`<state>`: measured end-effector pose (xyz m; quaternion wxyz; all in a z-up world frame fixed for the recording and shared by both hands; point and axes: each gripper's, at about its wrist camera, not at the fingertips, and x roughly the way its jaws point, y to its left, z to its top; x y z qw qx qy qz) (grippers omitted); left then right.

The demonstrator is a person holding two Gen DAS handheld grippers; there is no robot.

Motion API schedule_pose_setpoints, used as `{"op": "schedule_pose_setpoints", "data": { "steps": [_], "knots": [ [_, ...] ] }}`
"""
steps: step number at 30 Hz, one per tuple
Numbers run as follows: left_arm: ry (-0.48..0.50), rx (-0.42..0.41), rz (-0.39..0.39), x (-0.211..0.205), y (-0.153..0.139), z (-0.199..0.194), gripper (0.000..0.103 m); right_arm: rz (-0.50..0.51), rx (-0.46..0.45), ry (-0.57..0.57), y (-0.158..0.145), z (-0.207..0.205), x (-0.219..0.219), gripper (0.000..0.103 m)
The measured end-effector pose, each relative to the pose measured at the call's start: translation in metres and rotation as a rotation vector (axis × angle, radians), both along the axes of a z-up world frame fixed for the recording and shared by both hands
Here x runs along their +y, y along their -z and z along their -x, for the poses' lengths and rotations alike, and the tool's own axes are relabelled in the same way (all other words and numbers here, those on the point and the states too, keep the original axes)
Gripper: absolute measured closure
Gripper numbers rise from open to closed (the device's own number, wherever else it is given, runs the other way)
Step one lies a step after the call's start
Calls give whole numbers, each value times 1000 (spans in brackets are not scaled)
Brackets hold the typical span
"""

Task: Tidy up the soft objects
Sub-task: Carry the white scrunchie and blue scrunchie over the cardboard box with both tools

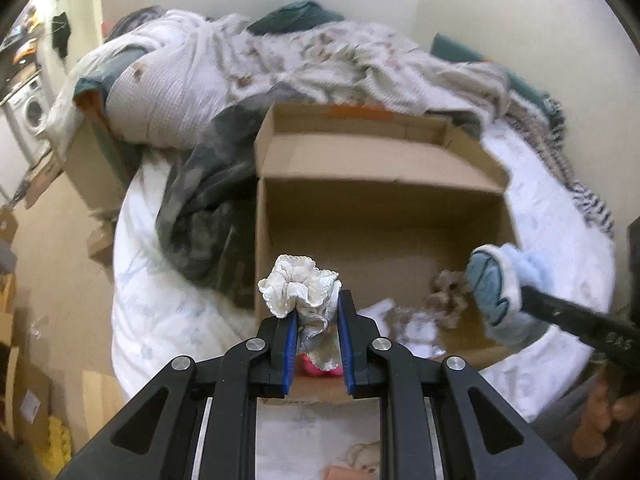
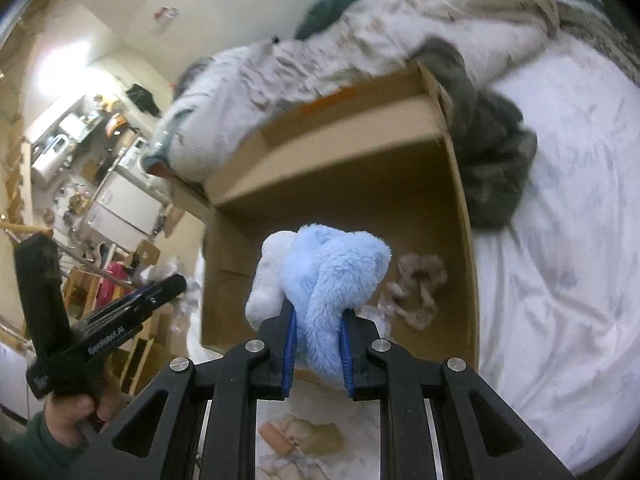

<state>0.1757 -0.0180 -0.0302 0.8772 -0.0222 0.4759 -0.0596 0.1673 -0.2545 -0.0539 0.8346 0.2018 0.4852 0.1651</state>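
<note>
An open cardboard box (image 1: 380, 160) (image 2: 460, 216) sits on the white bed. My left gripper (image 1: 318, 308) is shut on a cream lace-edged scrunchie (image 1: 300, 290), held over the box's near edge. My right gripper (image 2: 318, 320) is shut on a light blue plush slipper (image 2: 332, 272), held above the near side of the box; in the left wrist view the slipper (image 1: 504, 284) shows at the right with its grey-blue sole. A beige scrunchie (image 1: 446, 298) (image 2: 416, 292) and white fabric scraps (image 1: 412, 320) lie on the box floor. A pink item (image 1: 320, 366) peeks below the lace scrunchie.
Crumpled quilts and a dark grey blanket (image 1: 200, 208) (image 2: 492, 168) pile behind and beside the box. A plush toy (image 1: 362, 458) (image 2: 300, 438) lies on the sheet near me. Cardboard boxes (image 1: 96, 168) and a washing machine (image 1: 30, 114) stand left of the bed. A hand (image 2: 76, 404) holds the left gripper.
</note>
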Motion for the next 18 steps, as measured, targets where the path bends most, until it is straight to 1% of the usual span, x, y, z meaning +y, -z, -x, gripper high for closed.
{"op": "schedule_pose_setpoints", "data": {
  "steps": [2,3,5,7,8,9,10,11,12,15,18],
  "knots": [
    [-7,22,46,1,4,-2,86,33,0,-15,3,-2,4,83],
    [-2,20,44,-1,4,-2,86,37,4,-18,6,-3,5,83],
    [16,-5,8,-6,1,-3,86,49,19,-18,11,-5,5,83],
    [12,-18,6,-5,0,-3,86,54,29,-21,14,-5,6,83],
    [8,-16,21,-3,1,-4,86,56,33,-23,15,-6,6,83],
    [6,-11,53,-1,1,-5,86,59,36,-23,16,-7,7,83],
    [7,6,101,1,4,-8,86,59,38,-23,16,-8,7,83],
    [7,20,129,3,6,-10,86,57,41,-21,17,-8,7,83],
    [1,20,131,4,7,-10,86,57,44,-19,17,-9,7,82],
    [-7,-6,76,-1,7,-13,86,61,53,-15,19,-9,9,82],
    [11,-9,67,-6,10,-13,86,73,57,-15,19,-11,10,82]
  ]
}}
